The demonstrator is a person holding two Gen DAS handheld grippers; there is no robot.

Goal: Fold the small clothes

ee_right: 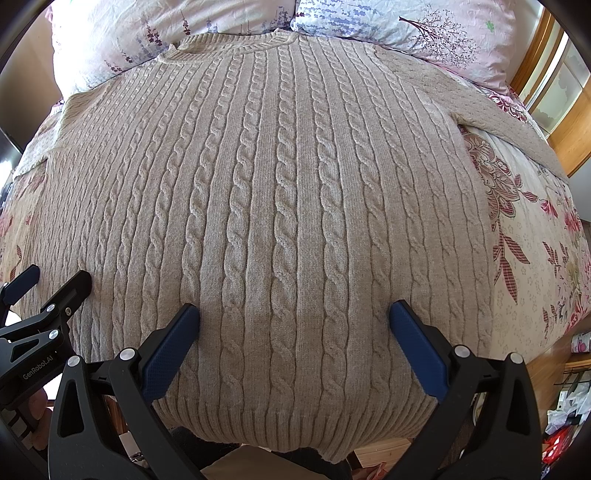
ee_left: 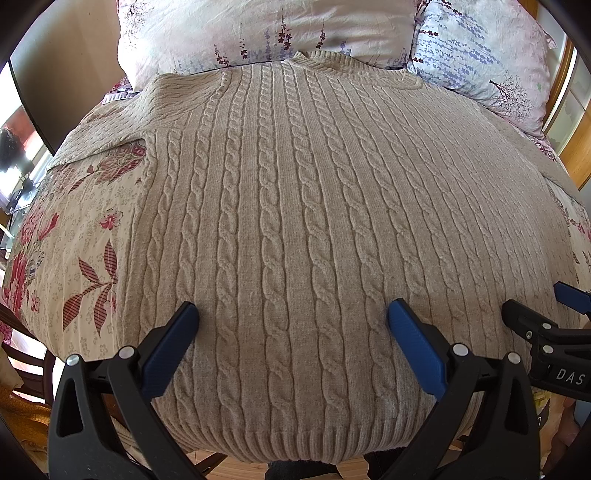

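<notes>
A beige cable-knit sweater (ee_left: 288, 206) (ee_right: 280, 192) lies flat and face up on the bed, collar toward the pillows, ribbed hem at the near edge. Its sleeves spread out to both sides. My left gripper (ee_left: 293, 314) hovers open over the lower left part of the sweater, with nothing between its blue pads. Open as well, my right gripper (ee_right: 294, 314) hangs over the lower right part. Each gripper shows at the edge of the other's view: the right gripper (ee_left: 539, 314) and the left gripper (ee_right: 55, 280).
The bed has a floral cover (ee_left: 74, 236) (ee_right: 535, 258). Two flowered pillows (ee_left: 258, 33) (ee_right: 406, 26) lie behind the collar. A wooden frame (ee_right: 565, 122) stands at the right. Clutter (ee_right: 569, 413) sits on the floor at lower right.
</notes>
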